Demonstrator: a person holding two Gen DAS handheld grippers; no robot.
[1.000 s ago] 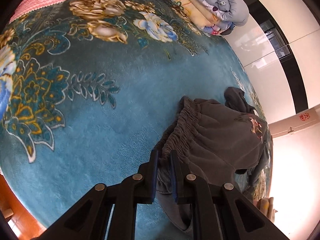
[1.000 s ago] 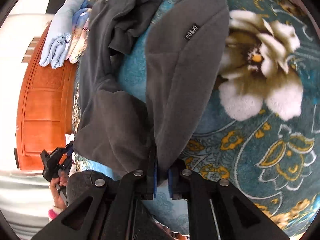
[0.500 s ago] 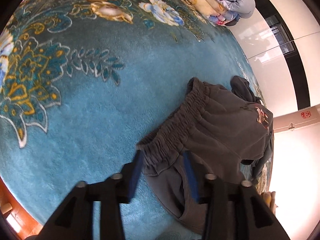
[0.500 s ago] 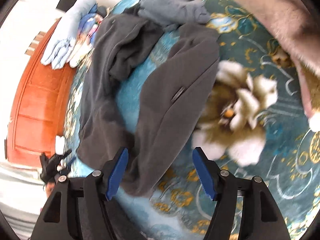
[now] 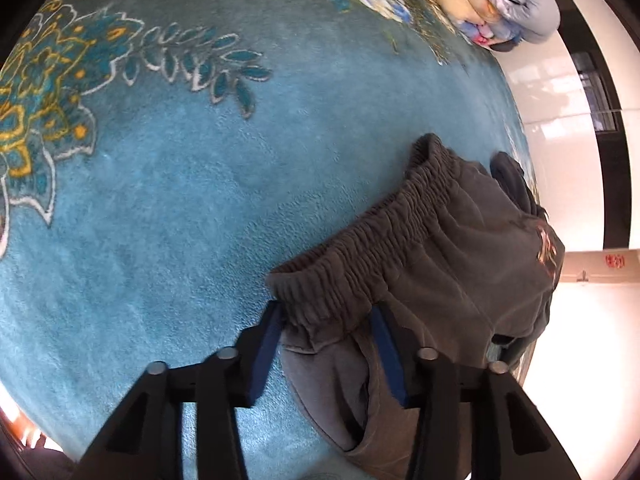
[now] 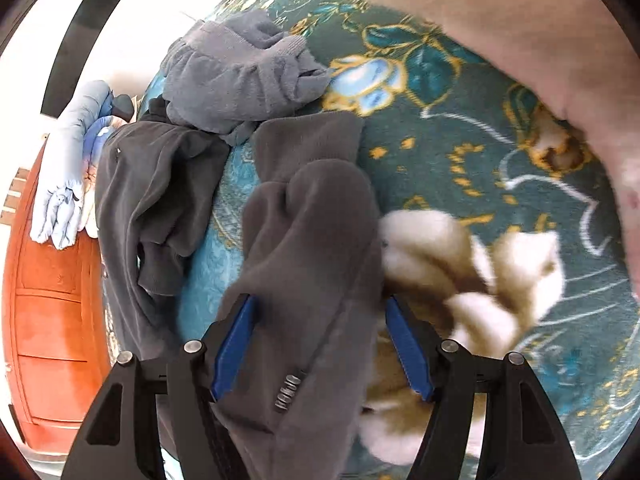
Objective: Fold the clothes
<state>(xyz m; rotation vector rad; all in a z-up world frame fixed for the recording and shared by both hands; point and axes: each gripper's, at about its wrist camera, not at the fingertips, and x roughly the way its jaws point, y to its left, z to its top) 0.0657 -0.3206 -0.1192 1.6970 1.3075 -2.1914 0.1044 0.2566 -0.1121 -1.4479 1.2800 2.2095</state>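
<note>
Left wrist view is showing your left gripper (image 5: 326, 334) standing wide open, its blue-padded fingers (image 5: 266, 350) spread to either side of the gathered waistband (image 5: 360, 256) of the dark grey trousers (image 5: 440, 280) — nothing is being pinched, and the cloth is lying loose between the pads on the teal floral blanket (image 5: 180, 200). The waistband is running diagonally across the blanket's plain middle, with the rest of the garment bunching toward the blanket's right edge. A stack of folded quilts (image 5: 508, 4) is sitting at the far right corner of the blanket. Over on the right wrist view, your right gripper (image 6: 320, 336) is also gaping wide, holding nothing — one trouser leg (image 6: 312, 248) is draping between its fingers (image 6: 232, 340) with a small label (image 6: 288, 392) showing near the left pad. The leg looks folded back on itself, and the other leg (image 6: 152, 200) is lying rumpled just to its left, nearer the blanket's edge. A lighter grey garment (image 6: 240, 76) is lying crumpled beyond the trousers, touching their far end. Past the blanket's left edge you are seeing an orange wooden panel (image 6: 52, 320) and pale blue folded bedding (image 6: 64, 184). A blurred pinkish-beige fabric (image 6: 520, 40) is filling the upper right of that view; I cannot tell what it is.
</note>
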